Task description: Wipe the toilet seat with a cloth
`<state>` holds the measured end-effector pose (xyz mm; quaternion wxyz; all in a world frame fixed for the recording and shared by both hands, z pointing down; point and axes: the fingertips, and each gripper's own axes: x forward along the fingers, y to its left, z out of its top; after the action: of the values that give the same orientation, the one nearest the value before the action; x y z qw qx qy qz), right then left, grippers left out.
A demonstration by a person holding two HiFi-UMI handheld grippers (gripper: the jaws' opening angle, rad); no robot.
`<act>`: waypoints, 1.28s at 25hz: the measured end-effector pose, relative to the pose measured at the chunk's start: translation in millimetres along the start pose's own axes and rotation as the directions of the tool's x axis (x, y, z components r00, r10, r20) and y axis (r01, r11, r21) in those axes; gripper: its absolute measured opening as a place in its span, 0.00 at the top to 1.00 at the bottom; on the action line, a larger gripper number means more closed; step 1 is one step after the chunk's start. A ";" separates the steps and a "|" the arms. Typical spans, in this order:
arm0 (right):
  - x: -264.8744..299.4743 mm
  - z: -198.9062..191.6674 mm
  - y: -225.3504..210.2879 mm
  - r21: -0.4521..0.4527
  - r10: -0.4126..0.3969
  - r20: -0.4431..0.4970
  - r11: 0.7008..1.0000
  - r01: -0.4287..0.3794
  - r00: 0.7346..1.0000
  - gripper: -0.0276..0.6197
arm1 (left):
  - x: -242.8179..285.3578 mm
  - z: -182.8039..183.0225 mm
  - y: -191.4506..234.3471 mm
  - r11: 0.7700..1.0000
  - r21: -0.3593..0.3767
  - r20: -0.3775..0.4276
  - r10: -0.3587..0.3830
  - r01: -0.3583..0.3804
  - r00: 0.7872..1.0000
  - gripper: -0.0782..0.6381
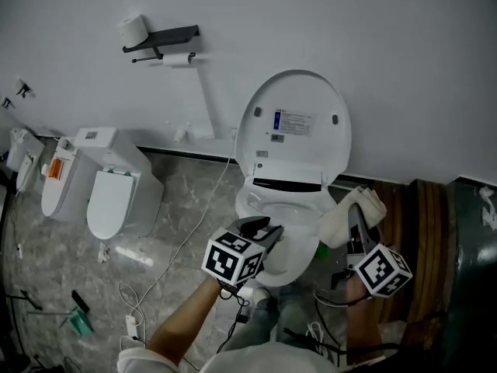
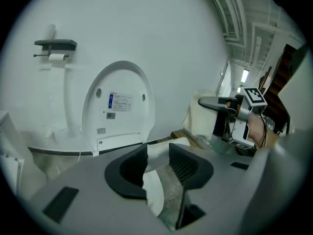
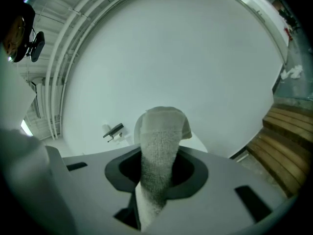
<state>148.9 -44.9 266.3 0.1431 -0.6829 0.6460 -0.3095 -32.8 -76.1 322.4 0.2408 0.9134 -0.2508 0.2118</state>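
The white toilet [image 1: 268, 208] stands against the wall with its lid [image 1: 293, 123] raised; the lid [image 2: 117, 106] also fills the middle of the left gripper view. My left gripper [image 1: 266, 229] hovers over the front of the seat rim [image 2: 151, 190]. Its jaws [image 2: 157, 156] are open, with only the rim seen through the gap. My right gripper [image 1: 356, 210] is to the right of the bowl, shut on a white cloth [image 1: 349, 214]. In the right gripper view the cloth [image 3: 161, 126] stands up between that gripper's jaws [image 3: 157, 163]. The left gripper view shows the right gripper [image 2: 220, 103] and cloth [image 2: 200, 121] at the right.
A second white toilet [image 1: 109, 193] stands at the left. A paper holder shelf [image 1: 163, 37] hangs on the wall. A white cable [image 1: 178, 247] runs across the marble floor. Wooden slats [image 1: 423, 247] lie at the right, and a green-handled tool [image 1: 78, 317] lies at the lower left.
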 end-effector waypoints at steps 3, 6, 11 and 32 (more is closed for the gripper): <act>-5.6 -28.5 -12.6 0.018 -0.033 -0.032 0.999 0.034 0.999 0.81 | -6.5 -52.5 -8.9 0.998 -0.058 -0.025 0.025 -0.026 0.999 0.67; -12.0 -57.4 -28.9 -0.002 -0.070 -0.061 0.998 0.070 0.996 0.81 | -9.2 -118.7 -17.1 0.988 -0.138 -0.073 0.058 -0.067 0.996 0.67; -16.7 -114.1 -72.2 -0.080 -0.118 -0.116 0.991 0.109 0.986 0.81 | 2.9 -224.8 -16.9 0.956 -0.268 -0.156 0.075 -0.115 0.985 0.67; 15.4 -297.5 -177.1 -0.237 -0.021 -0.319 0.970 -0.058 0.948 0.81 | 104.9 -452.8 58.7 0.947 -0.231 -0.238 0.166 -0.221 0.957 0.80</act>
<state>108.3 23.0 603.7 -0.0452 -0.6301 0.7001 -0.3328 -103.8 89.3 754.8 0.3600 0.8172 -0.3373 0.2980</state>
